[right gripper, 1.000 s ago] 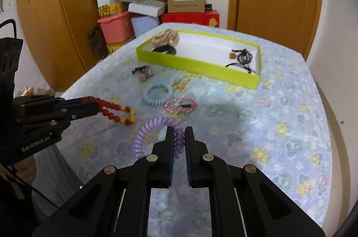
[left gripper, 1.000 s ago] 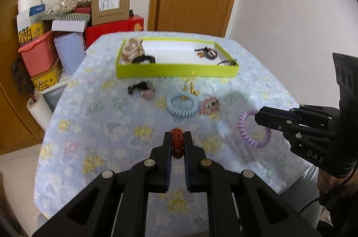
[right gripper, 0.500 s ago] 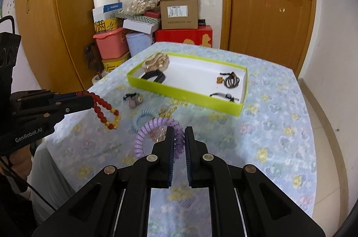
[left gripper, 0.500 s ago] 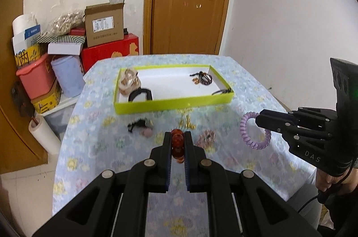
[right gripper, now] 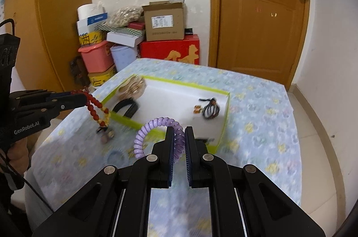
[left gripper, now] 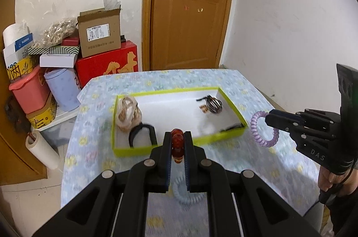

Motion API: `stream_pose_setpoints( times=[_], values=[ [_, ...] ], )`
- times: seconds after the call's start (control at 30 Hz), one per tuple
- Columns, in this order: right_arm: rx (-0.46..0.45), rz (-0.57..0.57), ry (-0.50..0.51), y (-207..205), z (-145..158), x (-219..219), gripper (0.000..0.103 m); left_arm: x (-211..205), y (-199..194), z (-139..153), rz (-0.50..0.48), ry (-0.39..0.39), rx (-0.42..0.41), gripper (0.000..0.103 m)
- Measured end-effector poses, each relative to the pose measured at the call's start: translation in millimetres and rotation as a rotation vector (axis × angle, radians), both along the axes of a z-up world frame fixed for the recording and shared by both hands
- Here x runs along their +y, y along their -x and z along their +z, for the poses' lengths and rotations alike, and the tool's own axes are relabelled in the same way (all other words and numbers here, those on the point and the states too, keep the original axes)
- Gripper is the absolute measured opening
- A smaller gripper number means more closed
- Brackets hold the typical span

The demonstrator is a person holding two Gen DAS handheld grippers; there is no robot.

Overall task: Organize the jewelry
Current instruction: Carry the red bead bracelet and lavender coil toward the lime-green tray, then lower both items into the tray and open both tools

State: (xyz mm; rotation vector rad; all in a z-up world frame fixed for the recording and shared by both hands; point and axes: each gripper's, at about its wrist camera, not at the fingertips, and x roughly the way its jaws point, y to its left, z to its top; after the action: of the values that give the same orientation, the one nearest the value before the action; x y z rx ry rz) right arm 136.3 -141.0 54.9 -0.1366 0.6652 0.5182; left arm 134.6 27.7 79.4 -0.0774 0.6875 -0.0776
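Red beads of a bracelet [left gripper: 177,143] sit pinched between the two fingers of the left tool [left gripper: 177,147], which is closed on the strand; from the right wrist view the same red bead bracelet [right gripper: 96,110] hangs in a loop off the left tool [right gripper: 84,99], with a few yellow beads at its low end, above the near left corner of the tray. Right tool [right gripper: 179,143] is closed on a purple spiral hair tie [right gripper: 154,128], whose coil arcs up and to the left of the fingers; seen from the left wrist, that purple tie [left gripper: 263,128] dangles from the tip of the right tool [left gripper: 271,117] just beside the right end of the tray. Both pieces are held in the air, clear of the table [right gripper: 264,107], which wears a pale blue floral cloth.

A lime-green tray [left gripper: 179,146] with a white floor lies on the table and holds a beige scrunchie-like bundle [left gripper: 128,114] in its left end, a black band [left gripper: 143,135] next to that, and a dark striped hair tie [left gripper: 213,105] with a small amber piece near the right end (a thin black tie lies along the right front wall, blurred). On the cloth in front of the tray rests a light blue spiral tie [left gripper: 185,194], partly hidden behind the left tool, and a small dark and pink item [right gripper: 105,134] lies under the hanging beads, too blurred to name
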Motion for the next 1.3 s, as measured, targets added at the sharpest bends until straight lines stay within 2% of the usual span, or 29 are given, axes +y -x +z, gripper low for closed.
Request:
stream_pose_setpoints(
  times=[0.2, 0.4, 0.83, 1.13, 1.23, 1.3],
  values=[
    [0.012, -0.030, 0.004, -43, -3, 0, 0.009, 13, -42, 0, 0.019, 0.010, 0.012, 0.010],
    [0.047, -0.040, 0.026, -86, -20, 7, 0.009, 20, -80, -10, 0.020, 0.013, 0.031, 0.010],
    [0.144, -0.038, 0.105, -161, -73, 31, 0.009, 32, -152, -61, 0.051, -0.004, 0.132, 0.010],
    [0.160, -0.039, 0.160, -172, -89, 39, 0.010, 30, -172, -84, 0.051, -0.025, 0.175, 0.010],
    [0.174, -0.029, 0.165, -172, -90, 40, 0.014, 32, -173, -88, 0.058, -0.024, 0.188, 0.010],
    [0.175, -0.028, 0.164, -170, -90, 39, 0.020, 33, -172, -88, 0.062, -0.026, 0.189, 0.010]
  ],
)
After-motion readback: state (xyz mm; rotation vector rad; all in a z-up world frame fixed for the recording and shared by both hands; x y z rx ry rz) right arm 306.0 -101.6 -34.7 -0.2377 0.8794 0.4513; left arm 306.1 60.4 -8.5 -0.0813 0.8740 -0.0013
